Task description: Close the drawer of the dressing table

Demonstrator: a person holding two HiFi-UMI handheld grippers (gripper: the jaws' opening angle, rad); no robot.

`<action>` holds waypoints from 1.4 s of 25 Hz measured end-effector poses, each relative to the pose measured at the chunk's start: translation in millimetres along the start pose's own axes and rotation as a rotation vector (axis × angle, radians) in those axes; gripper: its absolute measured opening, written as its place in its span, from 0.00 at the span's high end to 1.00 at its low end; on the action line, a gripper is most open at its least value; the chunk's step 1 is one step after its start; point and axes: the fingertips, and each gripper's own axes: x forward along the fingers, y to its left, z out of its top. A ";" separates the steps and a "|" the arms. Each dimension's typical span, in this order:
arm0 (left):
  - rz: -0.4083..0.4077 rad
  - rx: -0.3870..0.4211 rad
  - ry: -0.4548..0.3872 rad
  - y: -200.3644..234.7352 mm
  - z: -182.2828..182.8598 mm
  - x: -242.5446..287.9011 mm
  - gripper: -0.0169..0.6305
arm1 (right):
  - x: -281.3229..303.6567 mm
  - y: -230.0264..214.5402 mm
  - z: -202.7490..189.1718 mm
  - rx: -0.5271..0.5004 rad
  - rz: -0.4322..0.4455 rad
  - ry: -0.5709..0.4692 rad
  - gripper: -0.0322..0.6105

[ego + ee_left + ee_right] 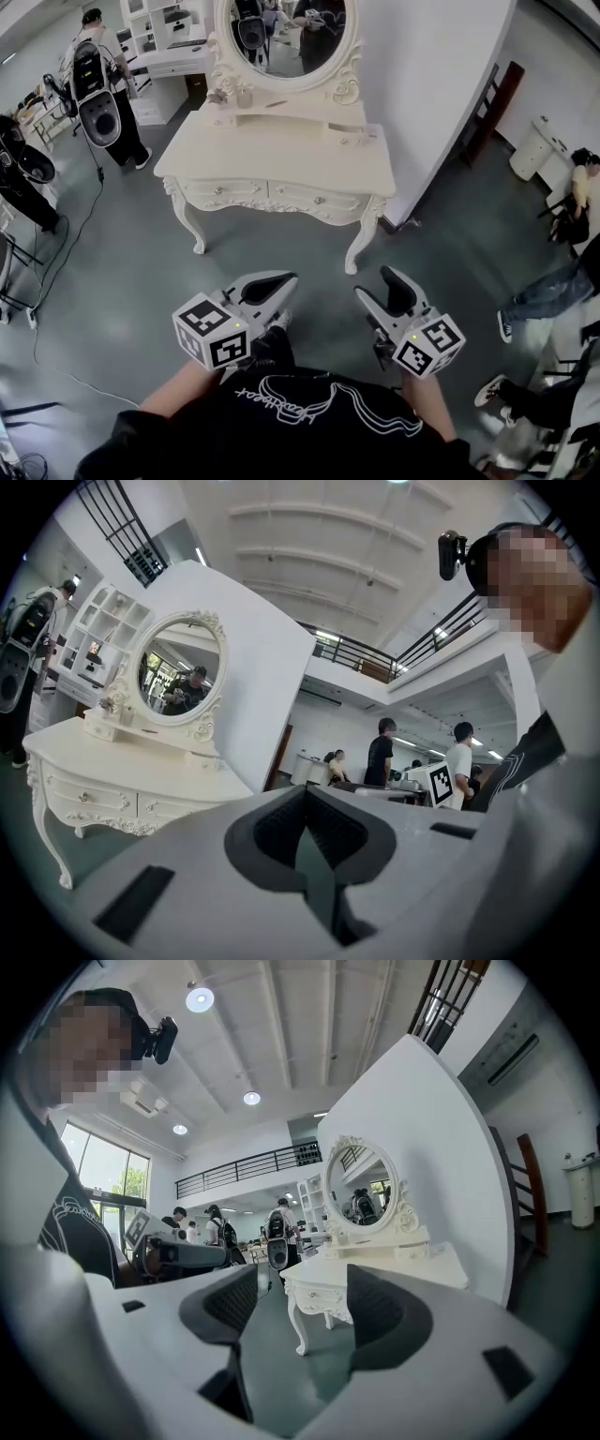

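Note:
The white dressing table (pixel 281 155) with its oval mirror (pixel 281 37) stands ahead of me on curved legs. Its left drawer (pixel 225 194) and right drawer (pixel 314 199) both look flush with the front. My left gripper (pixel 281 281) is held close to my body, well short of the table, its dark pads meeting (pixel 305 794) with nothing between them. My right gripper (pixel 380 286) is beside it, equally far from the table, and stands open (pixel 302 1283) and empty. The table (pixel 94 752) shows at the left of the left gripper view, and between the jaws as the table (pixel 375 1265) in the right gripper view.
A white wall panel (pixel 441 94) rises behind and right of the table. Grey floor separates me from it. A person with equipment (pixel 103 84) stands at the back left, seated people (pixel 562 281) are at the right, and a cable (pixel 56 281) lies on the floor at the left.

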 end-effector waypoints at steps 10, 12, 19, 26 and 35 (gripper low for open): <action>-0.027 -0.031 0.030 104.3 27.3 64.9 0.97 | 94.0 -71.1 9.2 0.026 -0.040 0.028 0.52; -0.035 -0.043 0.041 130.9 35.2 81.2 0.97 | 117.8 -89.3 12.5 0.036 -0.055 0.039 0.53; -0.057 -0.064 0.073 231.1 67.4 137.5 0.97 | 209.1 -151.4 27.0 0.062 -0.100 0.074 0.54; -0.072 -0.060 0.094 310.6 92.8 185.9 0.97 | 278.5 -208.3 36.7 0.085 -0.158 0.086 0.55; -0.076 -0.063 0.126 358.3 82.6 225.2 0.97 | 315.3 -254.2 16.9 0.087 -0.222 0.133 0.57</action>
